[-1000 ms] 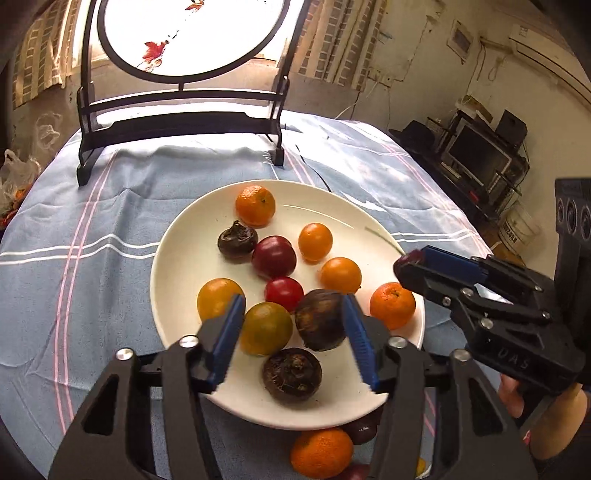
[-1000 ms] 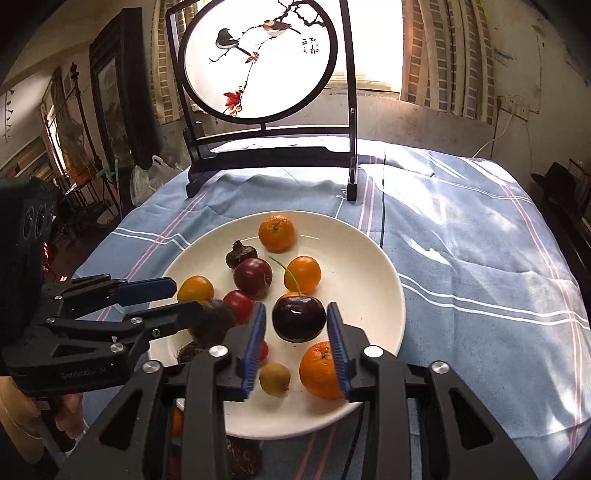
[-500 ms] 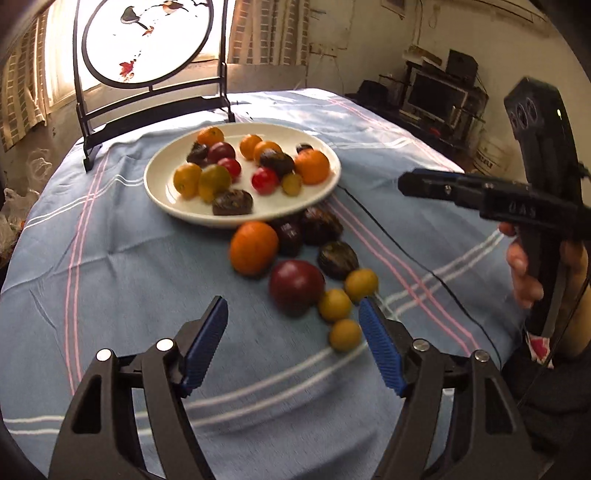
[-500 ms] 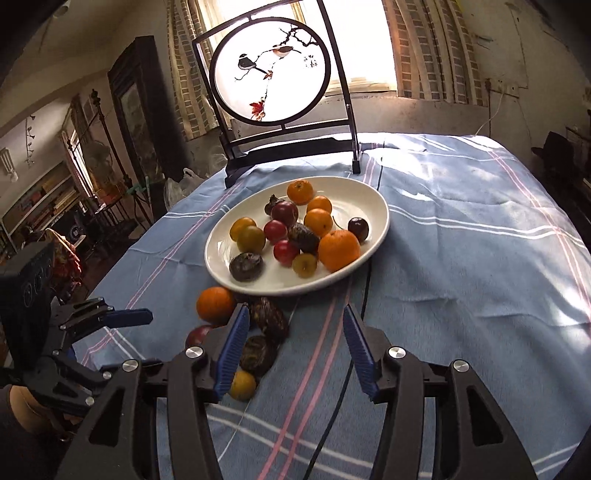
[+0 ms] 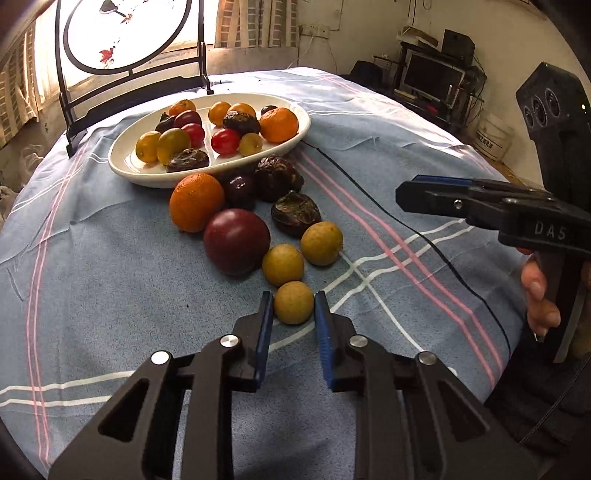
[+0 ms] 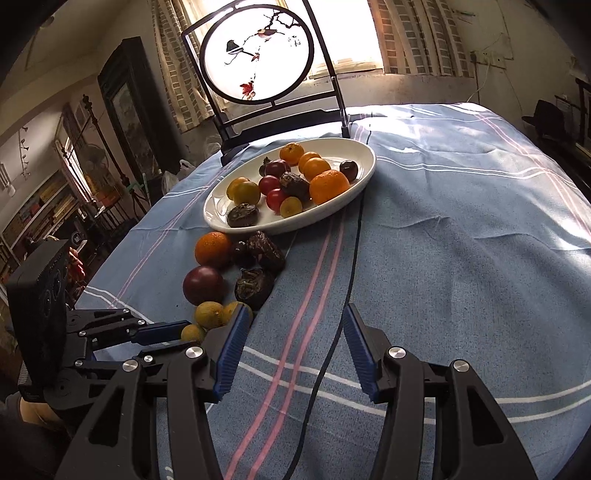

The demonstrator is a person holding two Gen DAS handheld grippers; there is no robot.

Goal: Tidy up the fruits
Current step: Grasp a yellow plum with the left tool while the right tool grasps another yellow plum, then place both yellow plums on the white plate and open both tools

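Observation:
A white plate (image 5: 125, 170) (image 6: 369, 158) at the back holds several oranges, red and dark fruits. In front of it on the blue cloth lie an orange (image 5: 195, 201), a dark red round fruit (image 5: 236, 240), dark wrinkled fruits (image 5: 295, 212) and three small yellow-brown fruits. My left gripper (image 5: 293, 306) (image 6: 166, 332) is low over the cloth. Its jaws are closing, and the blue pads touch both sides of the nearest small yellow-brown fruit (image 5: 293, 302) (image 6: 192, 332). My right gripper (image 6: 291, 332) (image 5: 417, 188) hovers open to the right of the pile, with only cloth between its fingers.
A round painted screen on a black stand (image 5: 129, 33) (image 6: 255, 51) rises behind the plate. The cloth drops off the table edge on the right, where a monitor (image 5: 432, 77) and shelves stand. A hand (image 5: 539, 291) grips the right gripper's handle.
Both grippers drew back from over the plate toward the table's near side and sank. The left jaws, wide half a second ago, have narrowed onto the nearest small fruit.

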